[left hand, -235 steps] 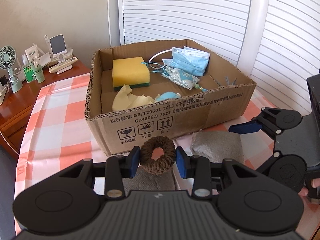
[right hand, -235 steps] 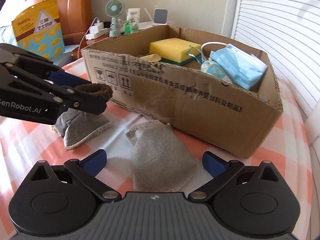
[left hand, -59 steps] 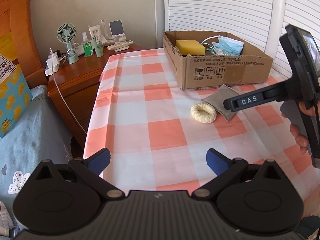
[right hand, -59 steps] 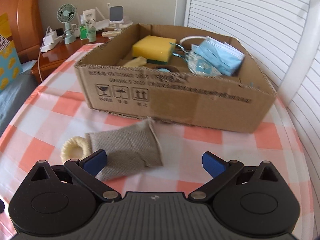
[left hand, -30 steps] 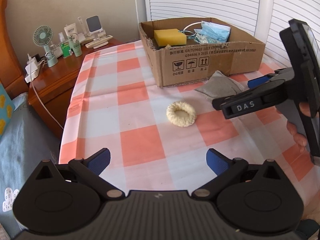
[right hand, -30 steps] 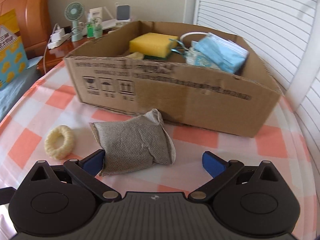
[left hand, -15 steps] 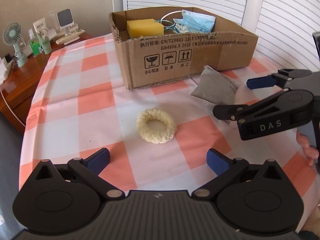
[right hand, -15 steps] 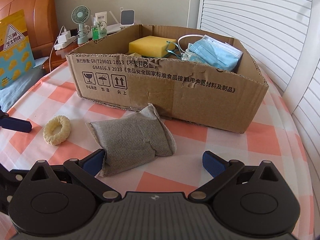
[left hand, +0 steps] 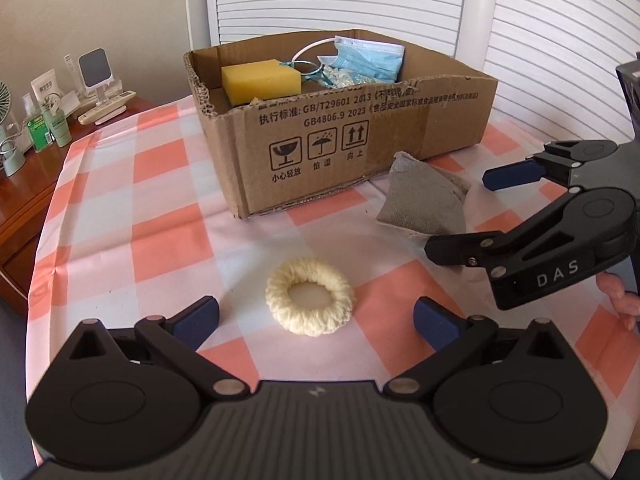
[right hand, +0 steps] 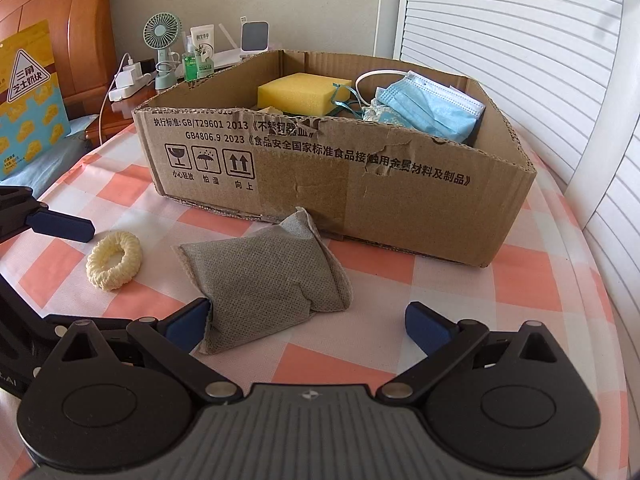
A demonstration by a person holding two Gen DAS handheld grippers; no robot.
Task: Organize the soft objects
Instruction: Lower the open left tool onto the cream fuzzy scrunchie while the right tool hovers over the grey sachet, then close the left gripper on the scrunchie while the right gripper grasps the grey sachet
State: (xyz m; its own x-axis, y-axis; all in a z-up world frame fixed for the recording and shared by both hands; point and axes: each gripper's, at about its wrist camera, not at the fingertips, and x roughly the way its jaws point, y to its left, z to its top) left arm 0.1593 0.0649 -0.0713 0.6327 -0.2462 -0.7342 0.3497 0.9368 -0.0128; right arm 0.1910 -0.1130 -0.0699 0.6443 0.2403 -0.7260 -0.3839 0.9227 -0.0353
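Note:
A cream knitted scrunchie (left hand: 310,298) lies on the checked tablecloth between the wide-open jaws of my left gripper (left hand: 316,320); it also shows in the right wrist view (right hand: 114,259). A grey fabric pouch (right hand: 266,276) lies in front of the cardboard box (right hand: 400,196). My right gripper (right hand: 307,322) is open, its left finger touching the pouch's near corner. The pouch (left hand: 424,204) and the right gripper (left hand: 464,216) also show in the left wrist view. The box (left hand: 360,140) holds a yellow sponge (left hand: 260,80), blue face masks (left hand: 364,58) and other soft items.
A wooden nightstand (left hand: 24,184) at the left carries a small fan (right hand: 162,40), bottles (left hand: 48,120) and a phone stand (left hand: 96,80). White louvred doors (left hand: 560,40) stand behind the box. A yellow snack bag (right hand: 30,96) and wooden headboard are at the far left.
My left gripper has come in low toward the scrunchie, which now lies between its open jaws. My right gripper has edged closer to the grey pouch. Both stay open.

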